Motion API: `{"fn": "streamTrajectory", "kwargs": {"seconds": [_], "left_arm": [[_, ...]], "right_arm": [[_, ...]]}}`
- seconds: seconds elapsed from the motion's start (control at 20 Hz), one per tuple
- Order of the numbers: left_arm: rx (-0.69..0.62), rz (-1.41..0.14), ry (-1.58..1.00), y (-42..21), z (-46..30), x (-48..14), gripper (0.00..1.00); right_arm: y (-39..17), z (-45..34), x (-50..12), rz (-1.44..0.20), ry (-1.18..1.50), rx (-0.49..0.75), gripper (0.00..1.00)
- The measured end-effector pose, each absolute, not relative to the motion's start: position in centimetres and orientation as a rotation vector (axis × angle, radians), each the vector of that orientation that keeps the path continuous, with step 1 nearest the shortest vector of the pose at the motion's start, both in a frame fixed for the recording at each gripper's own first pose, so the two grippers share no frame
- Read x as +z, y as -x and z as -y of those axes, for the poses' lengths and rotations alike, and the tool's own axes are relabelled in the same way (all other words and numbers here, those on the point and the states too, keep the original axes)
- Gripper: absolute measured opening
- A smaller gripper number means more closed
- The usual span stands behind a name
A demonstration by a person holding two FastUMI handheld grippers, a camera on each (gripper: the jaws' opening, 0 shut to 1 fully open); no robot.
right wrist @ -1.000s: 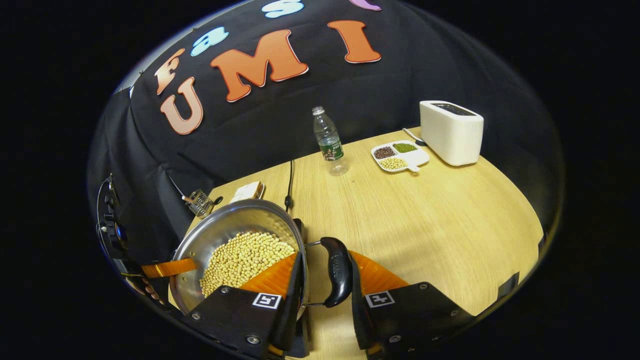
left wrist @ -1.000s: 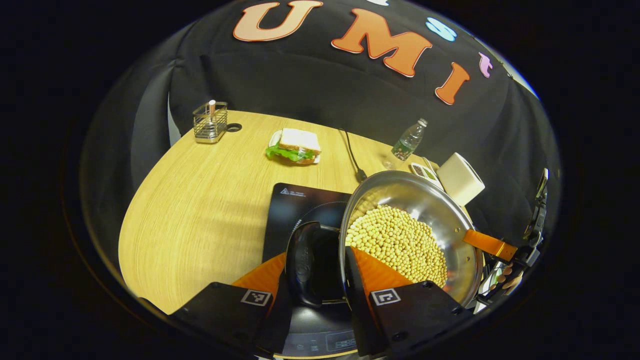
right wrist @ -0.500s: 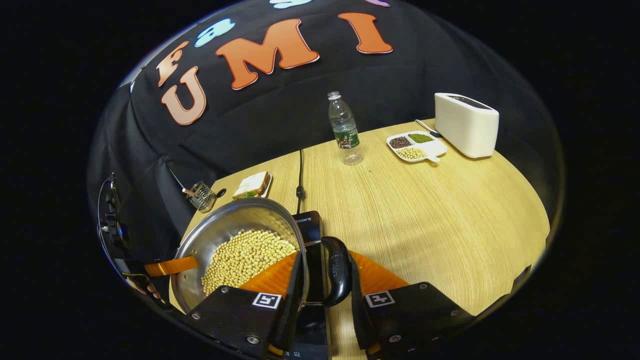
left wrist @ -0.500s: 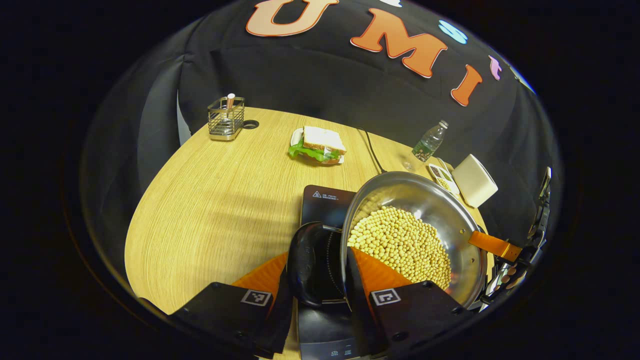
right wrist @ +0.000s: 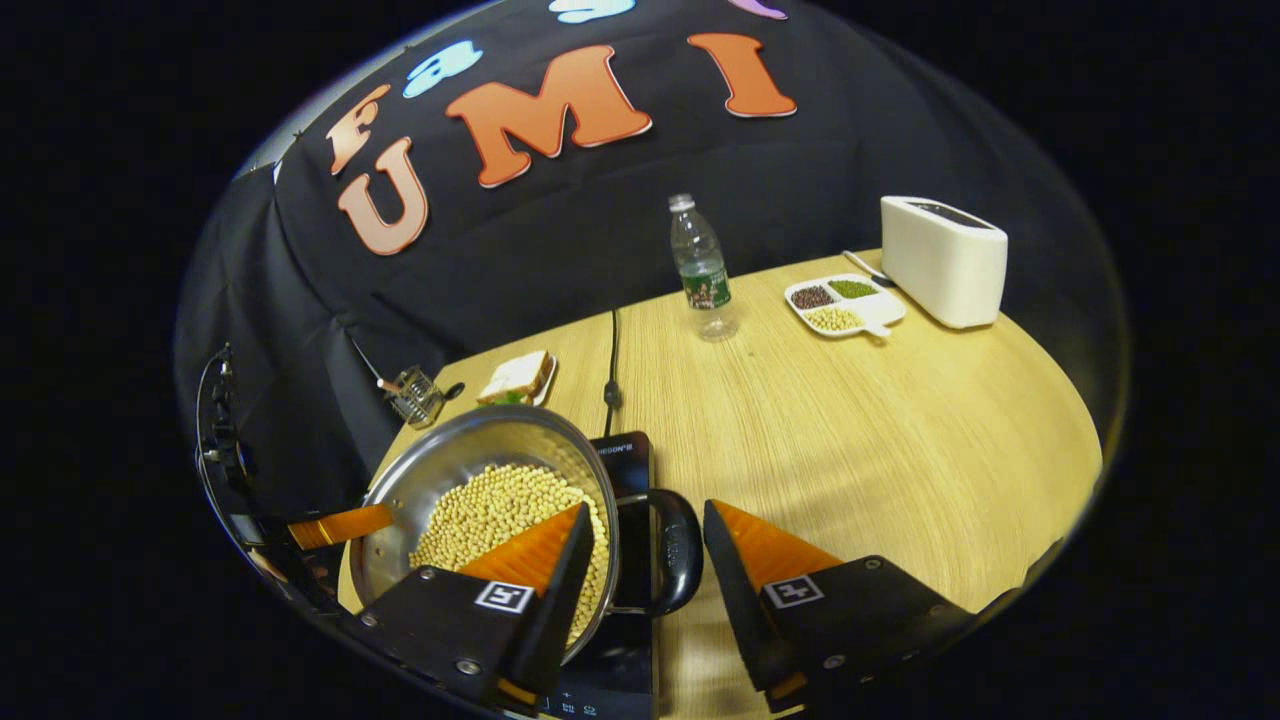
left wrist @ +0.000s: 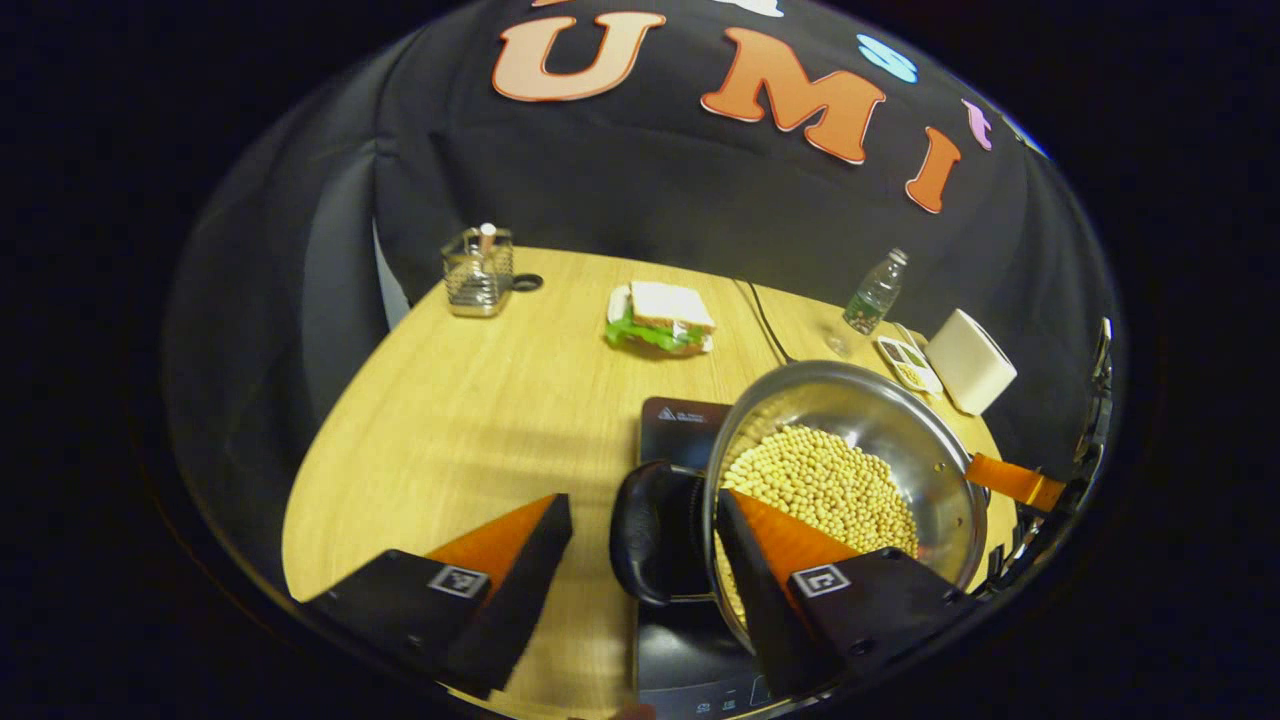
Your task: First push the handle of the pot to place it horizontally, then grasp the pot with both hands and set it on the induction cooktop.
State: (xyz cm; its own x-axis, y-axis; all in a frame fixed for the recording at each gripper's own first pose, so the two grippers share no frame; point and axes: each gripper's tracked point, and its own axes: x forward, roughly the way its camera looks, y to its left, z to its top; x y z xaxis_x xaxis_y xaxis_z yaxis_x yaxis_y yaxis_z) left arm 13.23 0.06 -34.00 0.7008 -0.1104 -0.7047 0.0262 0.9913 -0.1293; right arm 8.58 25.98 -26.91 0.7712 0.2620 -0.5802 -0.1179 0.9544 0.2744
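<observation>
A steel pot (left wrist: 880, 420) full of soybeans rests on the black induction cooktop (left wrist: 675, 425). In the left gripper view its black side handle (left wrist: 645, 535) stands between the spread fingers of my left gripper (left wrist: 642, 500), which is open, one finger reaching over the pot's rim. In the right gripper view the pot (right wrist: 450, 470) sits on the cooktop (right wrist: 628, 455), and the other black handle (right wrist: 682, 560) lies between the parted fingers of my right gripper (right wrist: 648, 508), also open. Each view shows the other gripper's finger at the pot's far rim.
On the wooden table (right wrist: 900, 430) stand a water bottle (right wrist: 703, 270), a white toaster (right wrist: 943, 260) and a divided dish of beans (right wrist: 845, 305). A sandwich on a plate (left wrist: 662, 318) and a wire holder (left wrist: 478, 270) sit at the back. The cooktop's cord (right wrist: 612, 350) runs to the wall.
Both grippers have opened and let go of the pot's side handles. The pot has come down onto the cooktop, and both views have shifted a little.
</observation>
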Motion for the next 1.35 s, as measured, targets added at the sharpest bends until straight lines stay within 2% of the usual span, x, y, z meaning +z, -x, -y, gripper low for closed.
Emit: {"fn": "streamTrajectory", "kwargs": {"seconds": [0.05, 0.1, 0.15, 0.45, 0.6, 0.9, 0.95, 1.0, 1.05, 1.1, 1.35], "left_arm": [[-0.049, -0.756, 0.103, -13.0, -0.8, -32.6, 1.00], [-0.017, -0.711, 0.081, -12.7, -1.6, -30.9, 1.00], [0.036, -0.667, 0.058, -12.7, -2.5, -29.3, 1.00], [0.075, -0.272, -0.019, -10.2, -1.0, -10.3, 0.98], [0.072, -0.158, -0.079, -8.1, 0.7, -4.7, 0.97], [0.030, -0.029, -0.029, -4.0, 3.9, 2.8, 0.97], [0.025, -0.013, -0.014, -3.3, 4.4, 3.5, 0.97], [0.014, -0.003, 0.000, -2.8, 5.0, 4.1, 0.97], [0.005, 0.003, 0.014, -2.2, 5.5, 4.6, 0.97], [-0.006, 0.010, 0.032, -1.7, 5.9, 5.0, 0.97], [0.006, 0.047, 0.017, 0.0, 7.1, 6.9, 0.97]], "right_arm": [[-8.6, -25.5, -25.9, -0.637, -0.227, 0.209, 0.76], [-8.3, -24.9, -24.7, -0.614, -0.215, 0.210, 0.93], [-8.3, -24.2, -23.2, -0.582, -0.200, 0.210, 0.95], [-7.4, -18.5, -10.4, -0.294, -0.091, 0.170, 0.95], [-5.8, -15.4, -4.4, -0.159, -0.016, 0.143, 0.95], [-2.4, -10.6, 3.0, 0.008, 0.025, 0.119, 0.95], [-2.0, -9.9, 3.5, 0.024, 0.028, 0.116, 0.95], [-1.6, -9.2, 3.8, 0.034, 0.026, 0.114, 1.00], [-1.3, -8.6, 3.9, 0.037, 0.023, 0.113, 1.00], [-0.8, -7.6, 4.1, 0.043, 0.018, 0.113, 0.95], [-0.4, -5.1, 3.6, 0.049, -0.013, 0.121, 0.95]]}}
